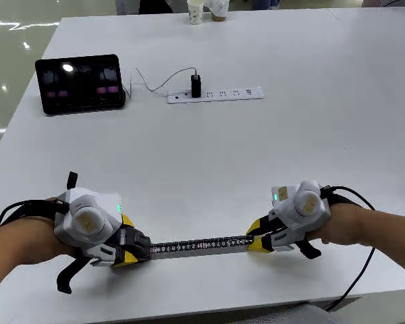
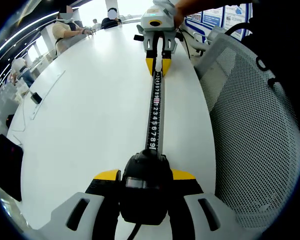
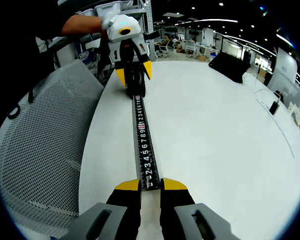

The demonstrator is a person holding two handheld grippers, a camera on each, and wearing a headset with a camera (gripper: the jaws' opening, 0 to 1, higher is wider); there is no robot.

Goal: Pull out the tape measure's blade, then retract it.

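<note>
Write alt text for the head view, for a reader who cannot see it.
On a white table, the left gripper clamps a black tape measure case while the right gripper pinches the end of its blade, stretched flat between them. A dark tablet and a white power strip lie further back.

White table (image 1: 256, 155). Tablet (image 1: 80, 84) sits far left, with a power strip (image 1: 216, 95) near it carrying 1 black plug (image 1: 196, 86) and a cable (image 1: 155, 84). 1 cup (image 1: 196, 11) at the far edge.
</note>
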